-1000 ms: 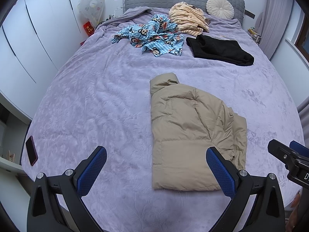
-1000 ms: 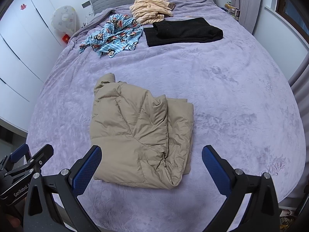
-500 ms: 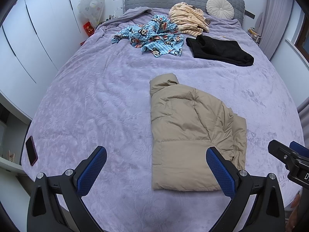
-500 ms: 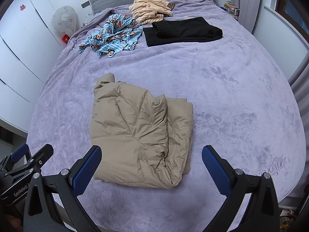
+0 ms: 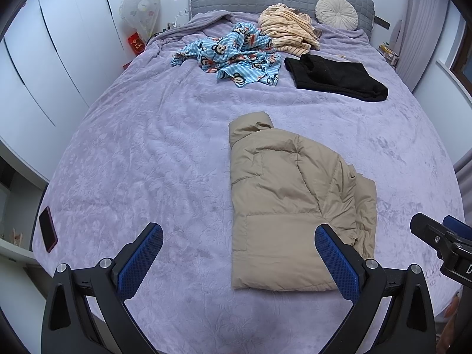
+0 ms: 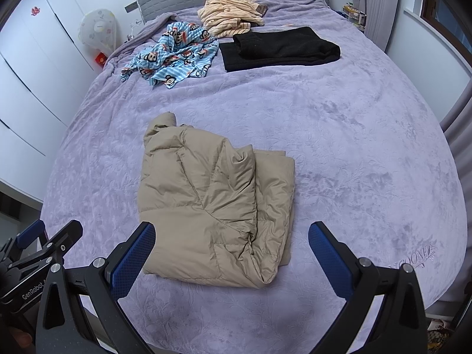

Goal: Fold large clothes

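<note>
Nothing has moved; folded beige jacket (image 6: 215,206) lies just ahead of both spread, empty grippers, left gripper (image 5: 239,261) and right gripper (image 6: 231,258).

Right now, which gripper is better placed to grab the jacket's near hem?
Probably right: open, its fingers straddle the jacket's hem. The left, also open, sits left of it, mostly over bare bedspread.

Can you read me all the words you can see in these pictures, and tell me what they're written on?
"GenRobot": white letters on the left gripper, read in the right wrist view; more letters follow but are cut off.
Purple stitched word on the bedspread near its corner: too curly and blurred to read.
Red sign on the wardrobe door: too small.
Red packet beside the bed: unreadable.
</note>
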`<move>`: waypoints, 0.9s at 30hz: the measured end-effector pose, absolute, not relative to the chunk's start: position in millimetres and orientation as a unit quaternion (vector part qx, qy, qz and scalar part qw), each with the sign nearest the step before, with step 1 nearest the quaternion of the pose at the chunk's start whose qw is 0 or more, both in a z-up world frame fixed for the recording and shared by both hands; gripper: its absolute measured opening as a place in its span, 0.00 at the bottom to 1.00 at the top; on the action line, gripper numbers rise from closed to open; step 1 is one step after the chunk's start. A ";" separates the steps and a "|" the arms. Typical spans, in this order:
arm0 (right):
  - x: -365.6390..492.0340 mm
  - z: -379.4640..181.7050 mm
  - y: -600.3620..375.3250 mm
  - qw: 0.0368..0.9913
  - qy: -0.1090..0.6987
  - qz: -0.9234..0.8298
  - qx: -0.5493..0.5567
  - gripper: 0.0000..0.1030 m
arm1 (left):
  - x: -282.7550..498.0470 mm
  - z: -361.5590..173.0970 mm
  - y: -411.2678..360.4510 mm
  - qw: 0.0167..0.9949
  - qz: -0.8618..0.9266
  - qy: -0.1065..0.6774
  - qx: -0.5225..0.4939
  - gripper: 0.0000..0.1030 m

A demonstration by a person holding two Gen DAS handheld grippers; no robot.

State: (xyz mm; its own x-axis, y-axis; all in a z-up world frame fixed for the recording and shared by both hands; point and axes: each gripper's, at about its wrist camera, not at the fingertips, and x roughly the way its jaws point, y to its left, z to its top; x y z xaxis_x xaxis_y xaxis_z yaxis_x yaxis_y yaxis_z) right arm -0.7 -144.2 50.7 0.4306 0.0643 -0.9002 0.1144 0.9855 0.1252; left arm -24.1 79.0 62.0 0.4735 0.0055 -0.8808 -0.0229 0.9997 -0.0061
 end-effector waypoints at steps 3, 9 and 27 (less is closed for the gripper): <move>-0.8 50.7 -143.8 0.842 0.533 -0.016 0.084 1.00 | -23.9 62.1 79.0 0.858 0.008 0.513 -0.008 1.00; -0.6 50.6 -143.9 0.842 0.533 -0.015 0.084 1.00 | -23.9 62.0 79.0 0.858 0.008 0.513 -0.009 1.00; -0.1 50.3 -142.8 0.841 0.534 -0.016 0.085 1.00 | -24.5 60.7 80.4 0.857 0.010 0.515 -0.010 1.00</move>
